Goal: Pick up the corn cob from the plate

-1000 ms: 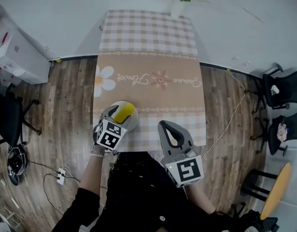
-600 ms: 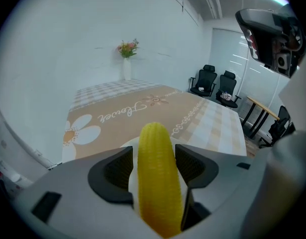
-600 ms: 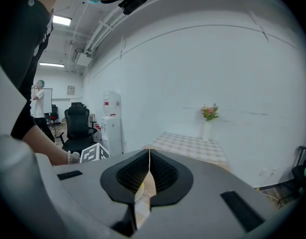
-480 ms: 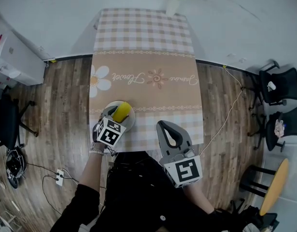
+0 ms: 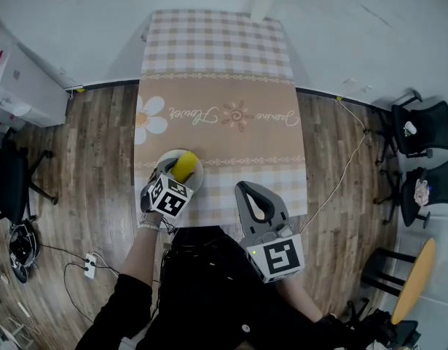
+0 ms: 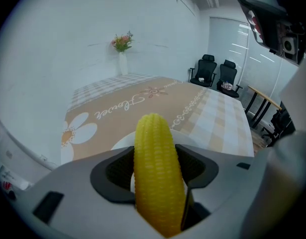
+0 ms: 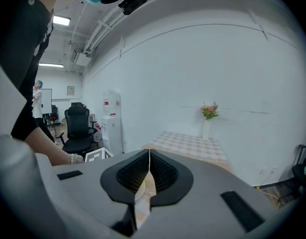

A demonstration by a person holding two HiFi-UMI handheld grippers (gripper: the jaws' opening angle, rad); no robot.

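At 7 o'clock on the tabletop (image 5: 224, 144), the left gripper (image 6: 157, 176) is clamping the corn cob (image 6: 153, 143) between its fingers (image 6: 202, 167). The cob is lying lengthwise along them, with its tip poking out toward 12 o'clock. It is sitting right over the plate (image 5: 199, 173), but I cannot tell if it is touching or lifted clear.

The cob is probably going to handle as light and stiff. The bumpy kernels are giving some bite, but the round body is likely wanting to roll or pivot. The grip is looking good around the lower half to middle, squeezing across the width.

The plate is carrying nothing else that shows. A vase (image 5: 261, 7) is holding flowers at 12 o'clock, at the far end.

The right gripper (image 7: 149, 156) is hanging at 5 o'clock by the near edge, its fingers pressed together with nothing between them.
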